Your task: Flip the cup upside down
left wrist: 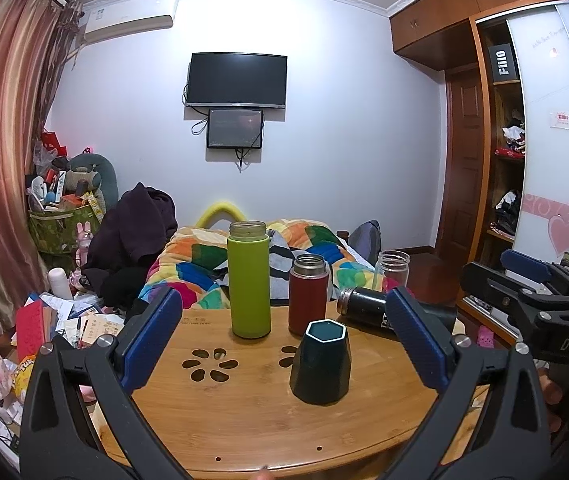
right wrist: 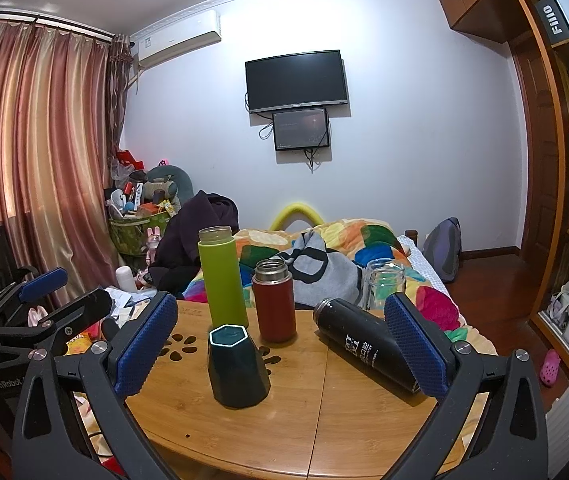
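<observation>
Standing upright on the wooden counter (left wrist: 364, 420), mouth up, is the dark green hexagonal cup (left wrist: 320, 362), near the counter's middle beside the flower-shaped cutouts (left wrist: 206, 364). Left gripper (left wrist: 284, 344): jaws spread wide, holding nothing; in the left wrist view the cup sits between the two blue pads, closer to the right one, clear of both. Right gripper (right wrist: 280, 348): jaws likewise spread and empty; in its own view the cup (right wrist: 238, 366) lies between the pads, nearer the left one, no contact. Each gripper shows at the edge of the other's view, level with the counter's near side. Behind the cup: green bottle (left wrist: 249, 280) and red flask (left wrist: 309, 294), both upright, lids off. Black flask (right wrist: 366, 346) lies on its side to the cup's right. Clear glass jar (right wrist: 384, 284) at the far edge.
</observation>
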Tool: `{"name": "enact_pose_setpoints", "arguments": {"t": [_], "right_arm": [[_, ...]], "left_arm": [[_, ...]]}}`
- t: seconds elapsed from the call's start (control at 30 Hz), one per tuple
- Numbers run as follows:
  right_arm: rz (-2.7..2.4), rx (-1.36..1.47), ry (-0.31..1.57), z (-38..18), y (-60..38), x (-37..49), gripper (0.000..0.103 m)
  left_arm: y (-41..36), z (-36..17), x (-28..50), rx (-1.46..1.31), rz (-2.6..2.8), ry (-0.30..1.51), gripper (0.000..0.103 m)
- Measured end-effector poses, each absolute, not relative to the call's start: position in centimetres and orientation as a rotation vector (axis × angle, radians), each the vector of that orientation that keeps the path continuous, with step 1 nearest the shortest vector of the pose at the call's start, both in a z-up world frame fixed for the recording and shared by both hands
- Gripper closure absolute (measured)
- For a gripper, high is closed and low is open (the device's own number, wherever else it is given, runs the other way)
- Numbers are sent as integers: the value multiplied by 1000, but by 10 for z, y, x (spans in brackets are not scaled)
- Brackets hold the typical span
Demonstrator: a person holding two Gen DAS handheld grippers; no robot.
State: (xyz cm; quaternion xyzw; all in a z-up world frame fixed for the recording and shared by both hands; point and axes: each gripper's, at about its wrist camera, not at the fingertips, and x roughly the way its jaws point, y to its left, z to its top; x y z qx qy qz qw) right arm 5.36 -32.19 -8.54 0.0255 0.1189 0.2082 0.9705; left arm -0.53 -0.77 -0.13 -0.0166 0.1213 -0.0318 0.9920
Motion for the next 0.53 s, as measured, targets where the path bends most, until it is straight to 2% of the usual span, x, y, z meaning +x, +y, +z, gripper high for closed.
{"name": "enact_pose_setpoints", "arguments": {"t": [0.53], "right_arm": [[421,52,242,-86,-322,55,0]], "left_arm": [[-7,-2,-5,-44,-81,252,0]]}}
